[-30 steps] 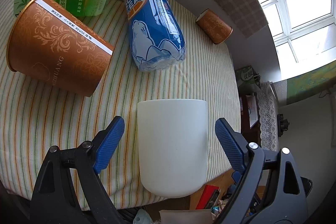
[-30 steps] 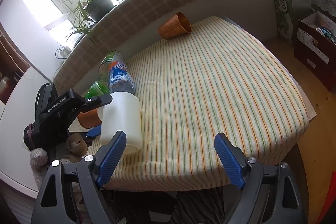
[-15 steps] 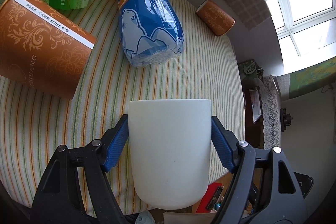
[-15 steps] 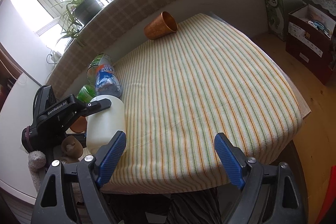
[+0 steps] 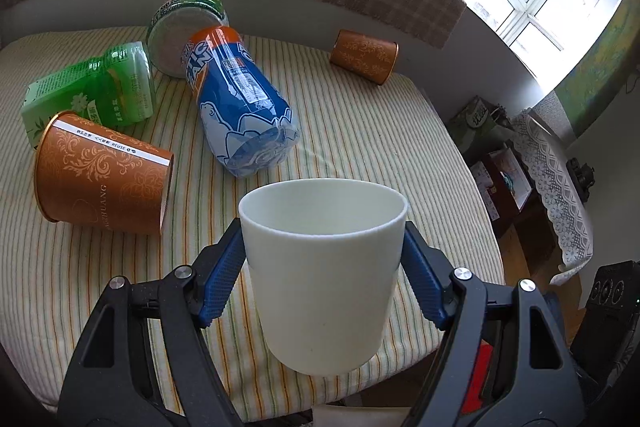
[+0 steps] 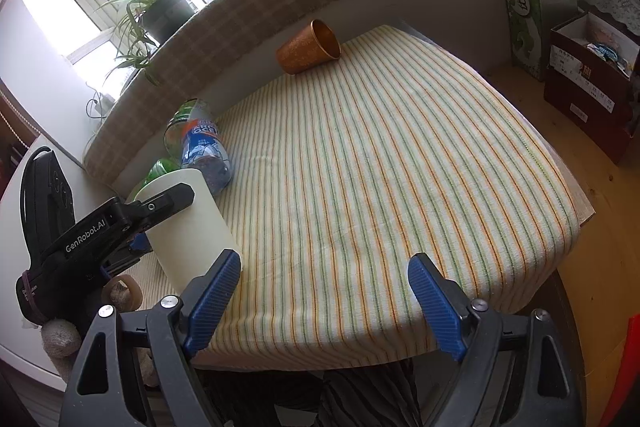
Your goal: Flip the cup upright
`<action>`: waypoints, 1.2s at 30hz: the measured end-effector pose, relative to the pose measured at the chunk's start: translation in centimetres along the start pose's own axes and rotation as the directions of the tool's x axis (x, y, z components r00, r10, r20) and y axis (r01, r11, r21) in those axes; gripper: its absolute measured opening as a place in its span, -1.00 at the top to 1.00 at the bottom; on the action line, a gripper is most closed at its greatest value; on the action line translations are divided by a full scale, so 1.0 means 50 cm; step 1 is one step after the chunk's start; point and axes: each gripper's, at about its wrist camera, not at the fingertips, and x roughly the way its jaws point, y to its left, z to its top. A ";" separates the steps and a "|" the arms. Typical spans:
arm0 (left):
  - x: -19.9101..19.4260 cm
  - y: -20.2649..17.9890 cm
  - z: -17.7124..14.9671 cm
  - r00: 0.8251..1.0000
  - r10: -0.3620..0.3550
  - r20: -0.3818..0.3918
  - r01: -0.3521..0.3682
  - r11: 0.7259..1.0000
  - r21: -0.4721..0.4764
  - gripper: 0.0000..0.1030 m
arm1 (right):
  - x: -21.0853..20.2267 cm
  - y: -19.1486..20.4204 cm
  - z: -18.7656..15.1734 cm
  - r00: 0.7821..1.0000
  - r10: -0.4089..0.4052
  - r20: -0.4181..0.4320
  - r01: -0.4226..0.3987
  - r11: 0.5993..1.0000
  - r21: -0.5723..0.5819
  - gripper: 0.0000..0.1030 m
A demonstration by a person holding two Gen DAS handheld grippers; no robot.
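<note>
The left gripper (image 5: pixel 324 267) clamps the white cup (image 5: pixel 324 267) by its sides, mouth up, at the near edge of the striped table (image 5: pixel 360 131). Beyond the cup lie a blue bottle (image 5: pixel 240 103) and a big orange cup (image 5: pixel 104 175). The right gripper (image 6: pixel 324 295) gapes empty at that edge, beside the cup; bare cloth stretches ahead.

The cup (image 5: pixel 324 279) hides the bench (image 5: pixel 360 131) behind it. In the right wrist view, the left claw (image 6: pixel 132 227) covers part of the cup, whose base is hidden behind a blue fingertip (image 6: pixel 212 291).
</note>
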 end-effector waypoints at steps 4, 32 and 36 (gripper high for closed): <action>-0.009 -0.019 -0.001 0.998 0.037 0.045 -0.039 0.997 0.064 -0.49 | -0.004 -0.003 0.000 1.000 -0.005 0.005 0.005 1.000 0.003 -0.70; 0.016 -0.055 0.001 0.991 0.082 0.106 -0.100 0.980 0.171 -0.49 | -0.007 -0.012 -0.006 1.000 -0.013 0.002 0.013 1.000 0.010 -0.70; 0.020 -0.058 0.000 0.992 0.079 0.095 -0.094 0.981 0.169 -0.51 | -0.008 -0.015 -0.006 1.000 -0.016 0.005 0.016 1.000 0.014 -0.70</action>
